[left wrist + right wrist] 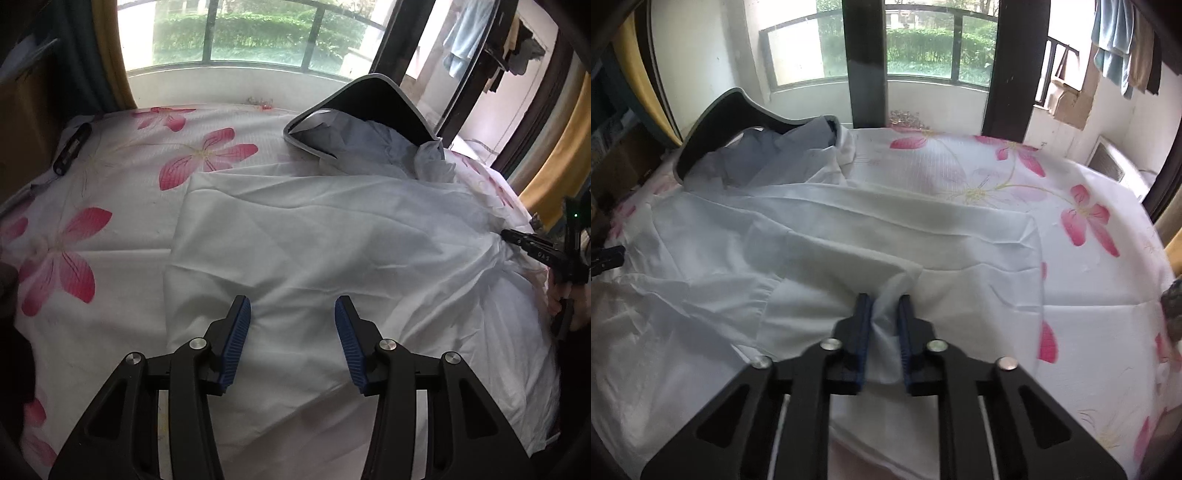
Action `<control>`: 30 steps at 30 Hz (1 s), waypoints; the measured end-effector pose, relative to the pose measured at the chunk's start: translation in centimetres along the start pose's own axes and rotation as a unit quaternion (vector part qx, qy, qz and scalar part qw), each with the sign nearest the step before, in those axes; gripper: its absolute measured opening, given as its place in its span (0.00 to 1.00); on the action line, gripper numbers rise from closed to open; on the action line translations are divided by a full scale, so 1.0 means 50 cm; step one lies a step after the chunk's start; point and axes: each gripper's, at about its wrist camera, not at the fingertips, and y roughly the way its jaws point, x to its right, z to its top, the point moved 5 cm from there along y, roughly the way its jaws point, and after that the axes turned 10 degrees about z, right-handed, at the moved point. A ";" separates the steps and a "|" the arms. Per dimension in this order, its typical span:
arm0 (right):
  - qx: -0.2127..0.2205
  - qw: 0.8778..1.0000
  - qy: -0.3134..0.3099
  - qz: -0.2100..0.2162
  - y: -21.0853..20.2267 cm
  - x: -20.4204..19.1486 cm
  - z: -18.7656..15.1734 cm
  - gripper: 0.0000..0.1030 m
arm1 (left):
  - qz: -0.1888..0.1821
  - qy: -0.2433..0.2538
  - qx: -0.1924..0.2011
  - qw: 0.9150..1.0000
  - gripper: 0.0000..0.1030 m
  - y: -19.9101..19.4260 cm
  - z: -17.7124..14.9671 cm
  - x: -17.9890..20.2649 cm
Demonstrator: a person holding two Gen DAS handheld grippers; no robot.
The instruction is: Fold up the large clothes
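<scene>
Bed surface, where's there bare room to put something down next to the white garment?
Bare floral sheet lies between the white garment and the black tool, up to the window wall. It is crowded around the grey bin of bluish clothes and near the right gripper.

Soft daylight enters through the window [236, 33] behind the bed, blown out to white glare at the panes. The bedsheet [110, 192] is evenly lit with faint shadows. Fisheye bending curves both views, corners go black, and edges blur.
</scene>
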 end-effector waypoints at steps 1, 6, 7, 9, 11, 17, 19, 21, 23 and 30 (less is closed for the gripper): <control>-0.002 1.000 0.001 -0.010 -0.004 0.006 -0.002 0.06 | 0.003 0.002 -0.002 1.000 0.49 0.003 0.007 -0.002; -0.015 0.999 -0.002 -0.042 -0.033 0.025 -0.011 0.07 | 0.004 0.037 0.022 0.999 0.49 -0.001 0.066 0.009; -0.019 0.999 -0.005 -0.050 -0.040 0.028 -0.009 0.08 | -0.001 0.044 0.030 0.999 0.49 -0.003 0.085 0.015; -0.016 0.998 -0.006 -0.055 -0.056 0.036 0.002 0.11 | -0.012 0.054 0.042 0.998 0.49 0.002 0.125 0.024; -0.005 0.999 -0.003 -0.054 -0.072 0.039 0.027 0.34 | -0.006 0.053 0.049 0.997 0.49 0.010 0.159 0.024; 0.021 0.999 -0.018 -0.031 -0.054 0.016 0.130 0.58 | -0.011 0.042 0.085 0.995 0.49 0.024 0.242 0.029; 0.021 0.999 -0.028 -0.024 -0.030 0.006 0.167 0.58 | -0.009 0.042 0.090 0.995 0.49 0.037 0.261 0.036; 0.020 0.999 -0.040 -0.018 -0.002 -0.009 0.204 0.57 | -0.009 0.042 0.084 0.996 0.50 0.060 0.274 0.038; 0.019 0.998 -0.055 -0.011 0.030 -0.028 0.243 0.57 | -0.004 0.040 0.071 0.997 0.50 0.084 0.275 0.029; 0.011 0.996 -0.087 0.012 0.133 -0.081 0.341 0.57 | 0.013 0.019 0.033 0.999 0.50 0.138 0.247 -0.021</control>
